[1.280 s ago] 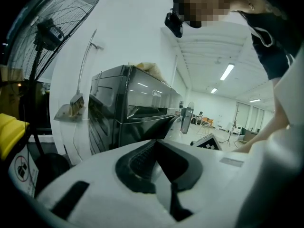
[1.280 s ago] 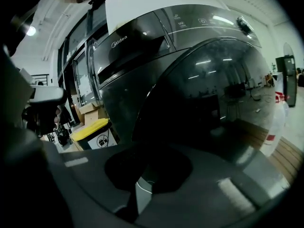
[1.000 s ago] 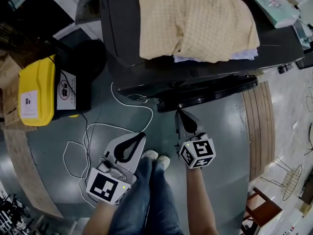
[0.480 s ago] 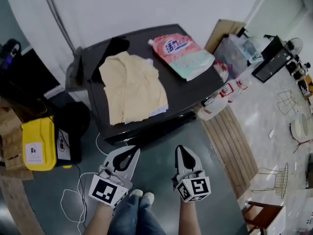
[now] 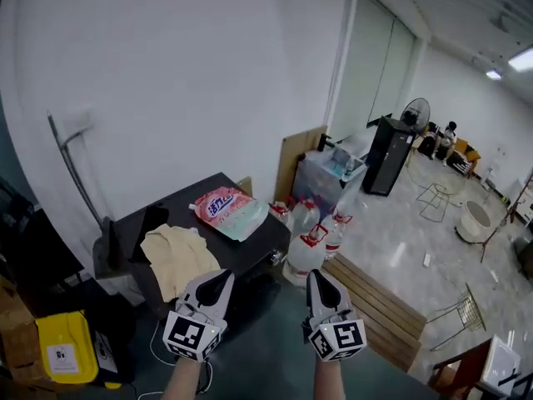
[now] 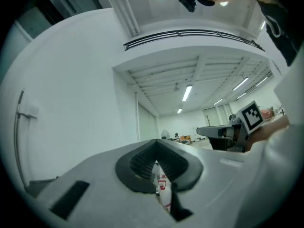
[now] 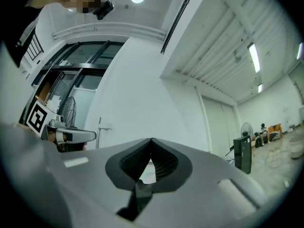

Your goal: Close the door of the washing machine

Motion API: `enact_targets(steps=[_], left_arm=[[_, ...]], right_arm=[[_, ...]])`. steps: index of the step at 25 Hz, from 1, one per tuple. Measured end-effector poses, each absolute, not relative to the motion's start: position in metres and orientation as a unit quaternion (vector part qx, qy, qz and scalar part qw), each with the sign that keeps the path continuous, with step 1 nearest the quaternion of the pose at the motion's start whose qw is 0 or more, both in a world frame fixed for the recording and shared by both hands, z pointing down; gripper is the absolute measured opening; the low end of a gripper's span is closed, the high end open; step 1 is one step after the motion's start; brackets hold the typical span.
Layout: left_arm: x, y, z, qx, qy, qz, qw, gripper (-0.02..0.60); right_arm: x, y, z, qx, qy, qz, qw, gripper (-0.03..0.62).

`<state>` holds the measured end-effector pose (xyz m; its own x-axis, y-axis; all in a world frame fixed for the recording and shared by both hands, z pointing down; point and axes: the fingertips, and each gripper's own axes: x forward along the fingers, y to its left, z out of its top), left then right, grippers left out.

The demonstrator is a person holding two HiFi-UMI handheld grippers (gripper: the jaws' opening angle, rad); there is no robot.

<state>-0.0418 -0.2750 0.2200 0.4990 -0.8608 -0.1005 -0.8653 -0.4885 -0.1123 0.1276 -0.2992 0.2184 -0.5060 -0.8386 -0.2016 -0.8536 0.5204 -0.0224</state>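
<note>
Tongs first: my left gripper (image 5: 221, 277) and my right gripper (image 5: 317, 275) sit side by side and apart, both pointing out into the room about level. In the left gripper view the left gripper's (image 6: 155, 145) jaws are pressed together at the tips with nothing pinched. Only a sliver of red-and-white bottle label, far beyond them, shows through the gap behind the tips. The right gripper's (image 7: 151, 143) jaws are pressed together too and hold nothing; white wall (image 7: 142, 103) fills the space past them.

The washing machine (image 5: 187, 202) is a black box standing below and beyond my left tip, against the wall, and neither gripper touches it. Its front face lies in shadow between my two tips (I cannot make out the door there, nor whether it is closed). On its top, just past the left tip, lies a pale yellow cloth (image 5: 176, 257). Further on, toward the right gripper's side, lies a pink and green detergent pouch (image 5: 229, 211).

Beyond my right tip stand large water bottles (image 5: 306, 252), with wooden boards (image 5: 375, 307) on the floor to their right. Well off to the outer side of my left gripper sits a yellow case (image 5: 62, 348).
</note>
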Motion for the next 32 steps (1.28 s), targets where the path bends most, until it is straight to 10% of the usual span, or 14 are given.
enact_targets(steps=[32], left_arm=[[-0.023, -0.242, 0.187, -0.868, 0.487, 0.024, 0.096, 0.0]], right_arm=[[0.182, -0.24, 0.198, -0.555, 0.825, 0.052, 0.096, 0.011]])
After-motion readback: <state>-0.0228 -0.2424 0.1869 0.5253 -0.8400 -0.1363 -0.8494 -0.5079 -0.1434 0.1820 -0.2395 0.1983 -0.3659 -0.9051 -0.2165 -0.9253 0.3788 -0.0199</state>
